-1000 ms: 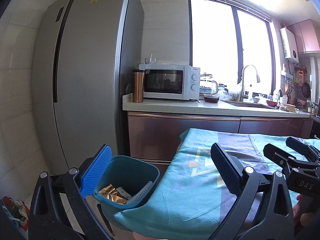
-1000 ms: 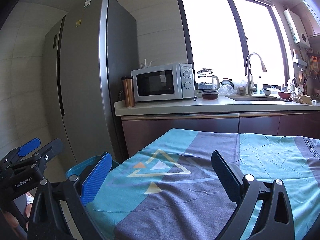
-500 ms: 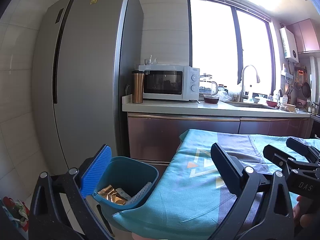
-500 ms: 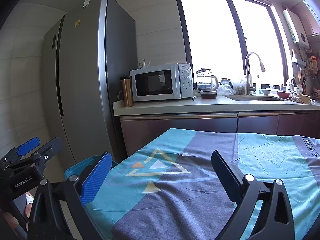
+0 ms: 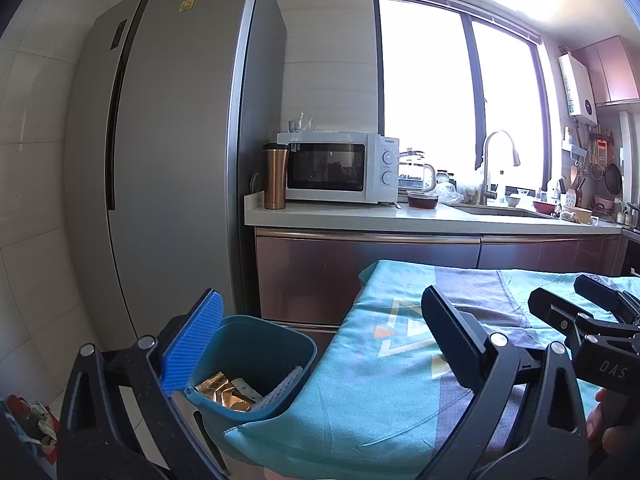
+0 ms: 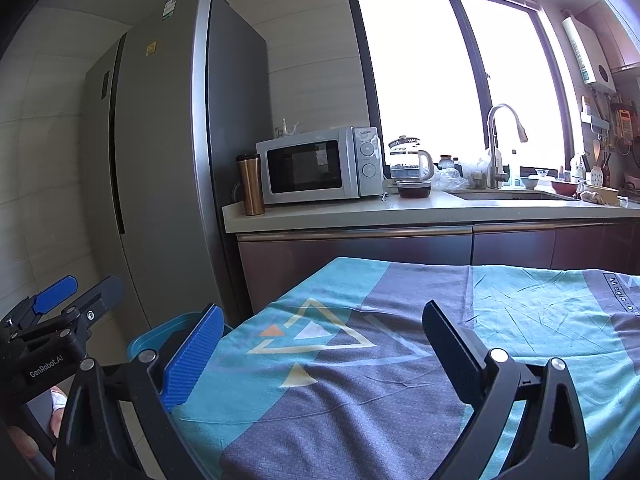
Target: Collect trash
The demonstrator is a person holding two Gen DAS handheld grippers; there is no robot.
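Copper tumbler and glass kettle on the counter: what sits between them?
The white microwave, seen in both wrist views. It stands right of the copper tumbler and left of the glass kettle on the counter.

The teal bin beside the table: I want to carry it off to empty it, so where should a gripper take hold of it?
Probably the bin's bare far rim, from above, one finger inside the wall and one outside. It stands upright and open-topped, the tablecloth drapes over its near edge, and no handle is visible.
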